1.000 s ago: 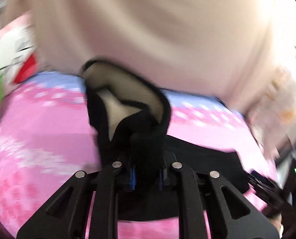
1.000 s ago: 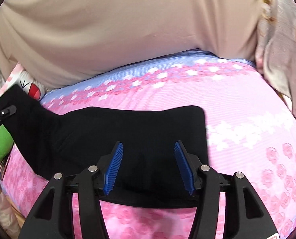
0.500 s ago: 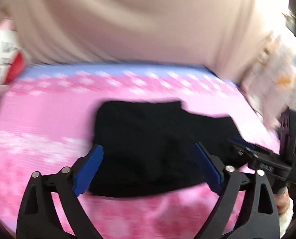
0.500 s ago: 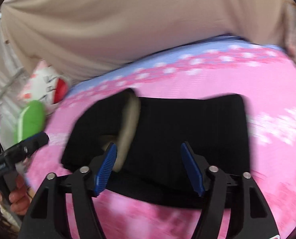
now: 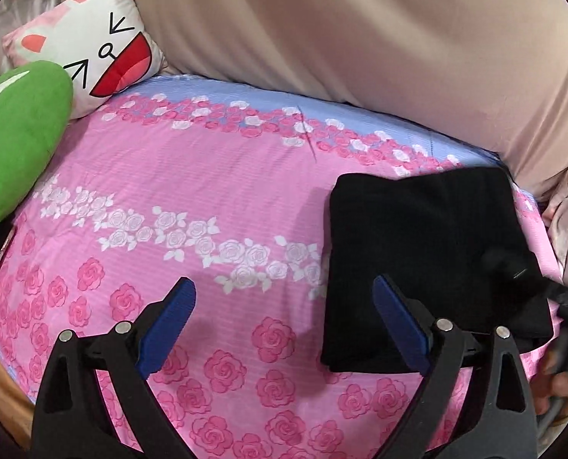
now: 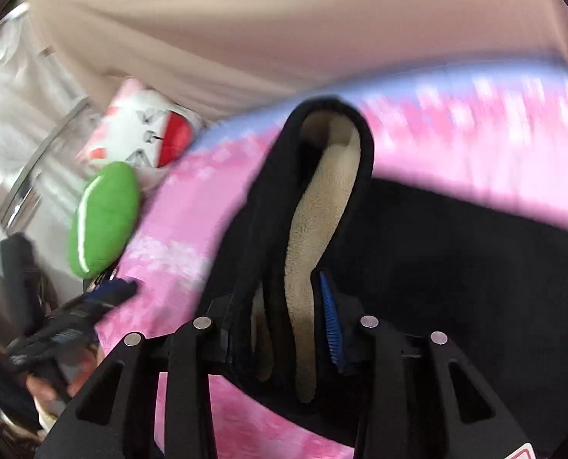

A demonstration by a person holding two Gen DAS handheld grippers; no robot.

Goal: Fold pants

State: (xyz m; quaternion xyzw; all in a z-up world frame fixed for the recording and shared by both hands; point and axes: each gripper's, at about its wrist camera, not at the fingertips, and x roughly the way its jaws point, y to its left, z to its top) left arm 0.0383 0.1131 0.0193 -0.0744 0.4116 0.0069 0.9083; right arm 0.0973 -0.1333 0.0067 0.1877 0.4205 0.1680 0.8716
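Curtain: beige, hanging along the far edge of the bed. Bed: pink sheet with rose print and a blue band at the far side; it carries everything below. Pants: black, folded into a thick rectangle lying flat on the right part of the bed in your left view; in your right view one edge is raised in a loop, showing the beige fleece lining. Pillow: white and pink with a cartoon face, at the bed's far left corner, touching the curtain. Green plush: at the bed's left edge, overlapping the pillow's lower part. Left gripper: your jaws are spread wide and empty, over bare sheet, the right finger just over the pants' left edge. Right gripper: your jaws have just been closing and now pinch the raised fold of the pants; this view is blurred.
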